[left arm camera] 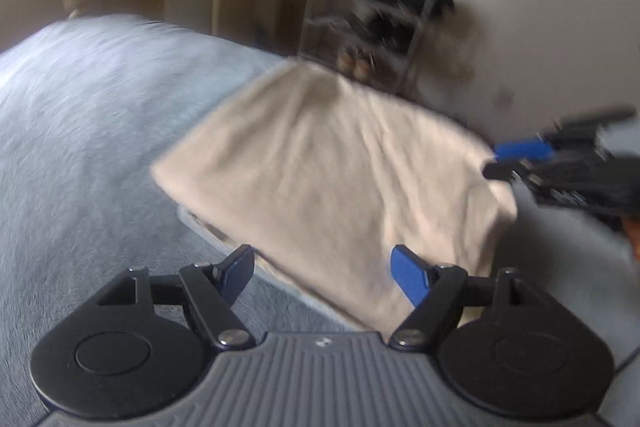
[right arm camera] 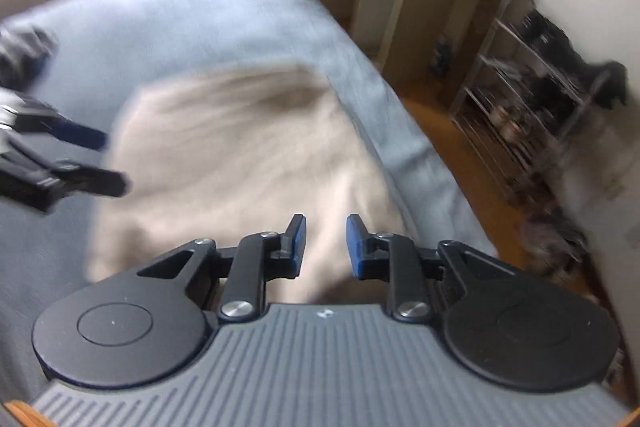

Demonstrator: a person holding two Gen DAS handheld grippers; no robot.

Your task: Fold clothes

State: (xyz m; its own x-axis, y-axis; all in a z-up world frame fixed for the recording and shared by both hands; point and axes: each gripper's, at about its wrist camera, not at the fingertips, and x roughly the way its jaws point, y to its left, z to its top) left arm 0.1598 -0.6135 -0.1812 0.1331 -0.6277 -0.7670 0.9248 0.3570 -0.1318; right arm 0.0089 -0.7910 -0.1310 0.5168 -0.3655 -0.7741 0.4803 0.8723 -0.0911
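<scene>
A: Item one, cloth (left arm camera: 332,171). Beige, lying on the blue bed (left arm camera: 92,131), near the edge that faces the rack (right arm camera: 532,99). From the left wrist view it shows a roughly four-sided outline with a doubled layer along its near edge, so it lies at least partly folded. Both views are blurred; I cannot count the layers.

B: Item two, left gripper (left arm camera: 322,273)?

A: Fingers spread wide, nothing between them. It hangs over the near edge of the cloth. Touching or just above, I cannot tell.

B: Item three, right gripper (right arm camera: 325,245)?

A: Fingers parted by a smaller gap, nothing clamped. It is over the cloth's side toward the rack. In the left wrist view its tips sit just beside the cloth's corner.

B: Stage of the work?

A: Not settled. A part-folded cloth with both tools free of it fits a pause between folds, and equally a finished fold just let go.

B: Hazards, listed.

A: One: the cloth lies close to the bed edge, so a push or drag toward the rack could slide it onto the floor (right arm camera: 444,147). Two: a pinch that catches only the top layer would peel the fold apart when lifted. Three: a pinch that goes too deep could take the bed cover along with the cloth. Four: the two grippers are near each other at the cloth, so they could knock together.
</scene>
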